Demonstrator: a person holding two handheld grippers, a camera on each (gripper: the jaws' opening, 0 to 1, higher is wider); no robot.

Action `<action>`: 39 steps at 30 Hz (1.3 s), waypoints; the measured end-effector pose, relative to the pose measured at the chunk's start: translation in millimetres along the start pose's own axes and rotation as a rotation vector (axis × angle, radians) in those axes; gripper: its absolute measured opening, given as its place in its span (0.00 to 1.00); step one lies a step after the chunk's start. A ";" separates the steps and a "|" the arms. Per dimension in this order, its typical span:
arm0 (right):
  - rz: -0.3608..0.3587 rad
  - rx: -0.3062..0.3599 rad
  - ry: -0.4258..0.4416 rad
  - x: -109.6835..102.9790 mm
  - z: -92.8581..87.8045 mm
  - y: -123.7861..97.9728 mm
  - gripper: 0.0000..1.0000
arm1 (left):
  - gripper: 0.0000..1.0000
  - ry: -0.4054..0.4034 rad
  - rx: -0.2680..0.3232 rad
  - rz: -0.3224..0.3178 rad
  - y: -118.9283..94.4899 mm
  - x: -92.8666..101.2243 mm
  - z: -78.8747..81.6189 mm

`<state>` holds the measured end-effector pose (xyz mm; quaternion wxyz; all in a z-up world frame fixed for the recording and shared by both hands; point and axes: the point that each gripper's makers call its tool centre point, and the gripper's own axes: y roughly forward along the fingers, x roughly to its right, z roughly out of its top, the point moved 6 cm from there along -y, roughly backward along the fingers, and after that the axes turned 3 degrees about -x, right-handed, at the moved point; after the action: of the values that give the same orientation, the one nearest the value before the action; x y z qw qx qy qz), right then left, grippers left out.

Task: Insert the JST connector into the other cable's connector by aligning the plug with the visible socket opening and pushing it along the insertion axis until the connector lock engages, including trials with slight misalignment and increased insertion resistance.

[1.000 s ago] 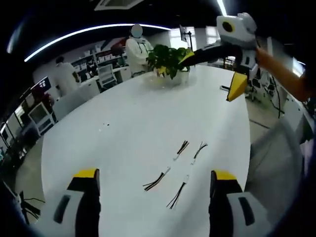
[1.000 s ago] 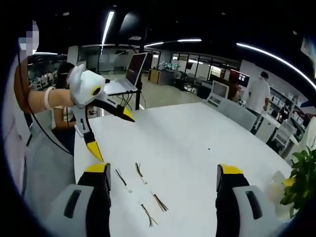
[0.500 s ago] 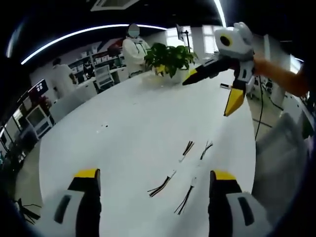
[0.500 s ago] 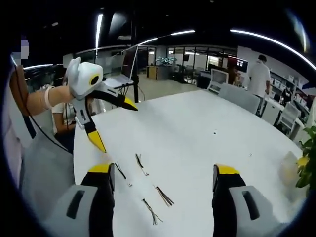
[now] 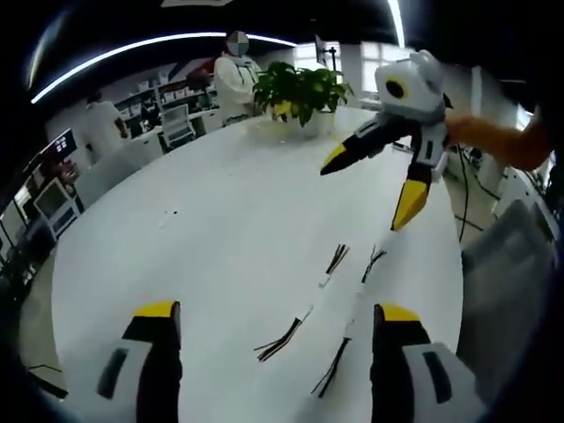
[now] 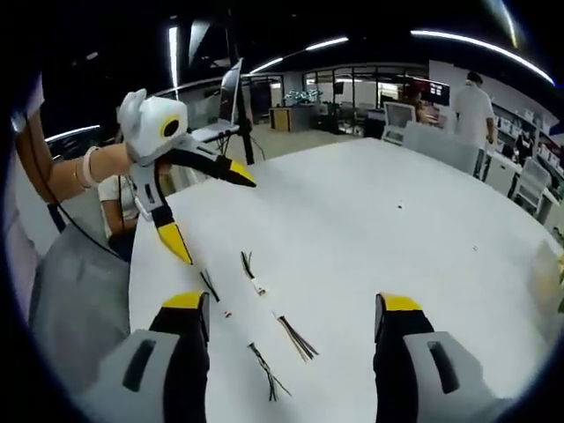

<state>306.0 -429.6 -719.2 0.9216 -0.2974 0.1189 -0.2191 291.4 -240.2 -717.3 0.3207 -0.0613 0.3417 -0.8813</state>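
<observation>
- Table (image 5: 238,229): smooth white top with a soft sheen, picking up the ceiling light.
- Left tongs (image 5: 275,328): black jaws that look like matt plastic, yellow caps at the tips, pale grey shells lower down.
- Right tongs (image 6: 291,319): same matt black and yellow, smooth grey casing.
- Cables (image 5: 304,313): thin dark wires, looking plastic-coated, joined by small white plastic plugs (image 6: 257,286).
- Plant (image 5: 300,88): glossy green leaves.
- Chair (image 6: 75,304) at the table's edge: dull grey, cloth-like.
</observation>
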 end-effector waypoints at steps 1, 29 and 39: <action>0.018 -0.002 -0.001 -1.5 -2.0 1.9 0.73 | 0.84 0.003 0.013 -0.006 1.3 0.0 0.0; 0.158 -0.013 0.012 -0.9 -27.7 42.6 0.42 | 0.31 -0.112 0.100 -0.249 44.6 14.3 -29.1; 0.206 -0.044 -0.033 -9.5 -36.0 57.0 0.22 | 0.21 -0.007 0.103 -0.231 53.5 11.1 -39.1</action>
<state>304.0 -401.4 -781.2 0.9344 -0.3074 0.1384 -0.1153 297.9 -254.9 -782.5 0.2210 -0.0867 0.2853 -0.9286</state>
